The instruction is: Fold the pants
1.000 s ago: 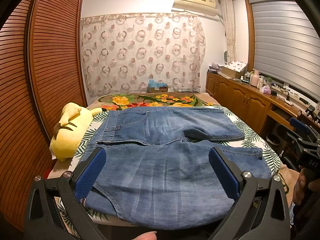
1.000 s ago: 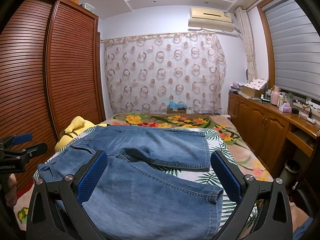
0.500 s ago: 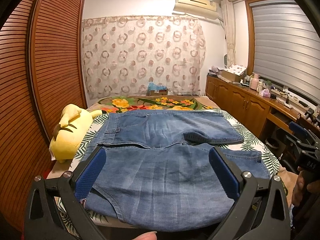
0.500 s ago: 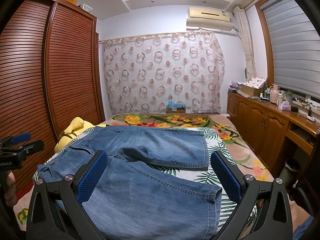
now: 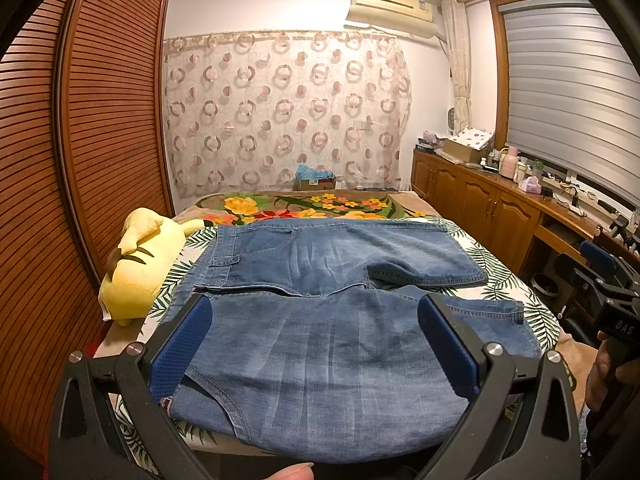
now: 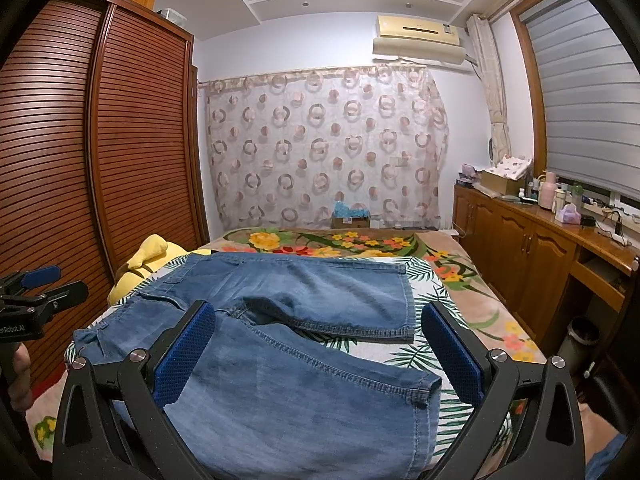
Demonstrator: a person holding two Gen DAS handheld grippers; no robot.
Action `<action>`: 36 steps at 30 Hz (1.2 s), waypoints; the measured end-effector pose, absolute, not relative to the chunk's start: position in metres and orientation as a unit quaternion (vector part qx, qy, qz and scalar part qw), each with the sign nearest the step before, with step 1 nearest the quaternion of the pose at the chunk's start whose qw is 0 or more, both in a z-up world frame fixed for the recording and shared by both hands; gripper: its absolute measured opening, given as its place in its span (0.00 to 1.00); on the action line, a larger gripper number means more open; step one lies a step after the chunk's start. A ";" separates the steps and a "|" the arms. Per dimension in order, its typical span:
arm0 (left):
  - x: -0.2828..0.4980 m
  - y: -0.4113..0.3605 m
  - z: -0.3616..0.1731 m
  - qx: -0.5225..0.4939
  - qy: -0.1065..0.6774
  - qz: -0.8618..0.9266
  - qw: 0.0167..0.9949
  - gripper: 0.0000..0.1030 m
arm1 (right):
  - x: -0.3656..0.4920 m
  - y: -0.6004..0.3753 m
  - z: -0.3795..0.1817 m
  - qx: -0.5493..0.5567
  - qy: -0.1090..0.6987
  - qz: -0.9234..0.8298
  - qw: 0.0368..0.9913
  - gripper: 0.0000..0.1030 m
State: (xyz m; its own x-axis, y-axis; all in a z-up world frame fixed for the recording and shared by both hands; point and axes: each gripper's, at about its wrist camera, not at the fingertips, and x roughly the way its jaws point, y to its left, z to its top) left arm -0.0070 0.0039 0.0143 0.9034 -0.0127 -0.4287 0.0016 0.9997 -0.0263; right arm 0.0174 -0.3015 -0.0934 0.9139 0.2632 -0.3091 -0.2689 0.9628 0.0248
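Observation:
Blue denim pants (image 5: pixel 320 320) lie flat across the bed (image 5: pixel 500 284), waistband to the left and both short legs reaching right; the right wrist view shows them too (image 6: pixel 288 360). My left gripper (image 5: pixel 316 348) hovers open over the near leg by the bed's front edge, nothing between its blue pads (image 5: pixel 180 348). My right gripper (image 6: pixel 318 354) is open as well, above the near leg's hem end. Each gripper appears at the edge of the other's view, the right one (image 5: pixel 600 280) and the left one (image 6: pixel 36 284), each held by a hand.
A yellow plush toy (image 5: pixel 136 264) lies on the bed's left edge beside the louvred wardrobe (image 5: pixel 80 160). A floral blanket (image 5: pixel 304 208) covers the far end. Wooden cabinets (image 5: pixel 500 208) with bottles and boxes line the right wall. A small bin (image 6: pixel 582 338) stands on the floor.
Both cameras have tilted up slightly, so the pants sit a little lower in view. The pants have not moved and both grippers stay open.

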 end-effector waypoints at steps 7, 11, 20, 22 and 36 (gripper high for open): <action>-0.007 0.004 0.014 -0.013 0.220 -0.004 0.975 1.00 | 0.016 -0.301 -0.093 -0.010 0.156 0.136 0.978 1.00; -0.007 0.004 0.014 -0.012 0.220 -0.003 0.975 1.00 | 0.016 -0.301 -0.094 -0.009 0.158 0.136 0.978 1.00; -0.006 0.004 0.012 -0.012 0.221 -0.003 0.975 1.00 | 0.016 -0.303 -0.093 -0.010 0.157 0.134 0.978 1.00; -0.006 0.004 0.011 -0.011 0.222 -0.004 0.975 1.00 | 0.016 -0.303 -0.093 -0.010 0.157 0.135 0.978 1.00; 0.013 0.018 -0.021 -0.017 0.276 0.001 0.961 1.00 | 0.028 -0.305 -0.102 -0.017 0.178 0.126 0.976 1.00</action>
State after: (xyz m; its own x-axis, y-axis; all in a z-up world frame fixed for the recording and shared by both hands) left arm 0.0134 0.0184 -0.0213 0.8482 -0.0067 -0.5297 -0.0123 0.9994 -0.0323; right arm 0.0278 -0.3054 -0.1021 0.9045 0.2405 -0.3521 -0.2528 0.9675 0.0115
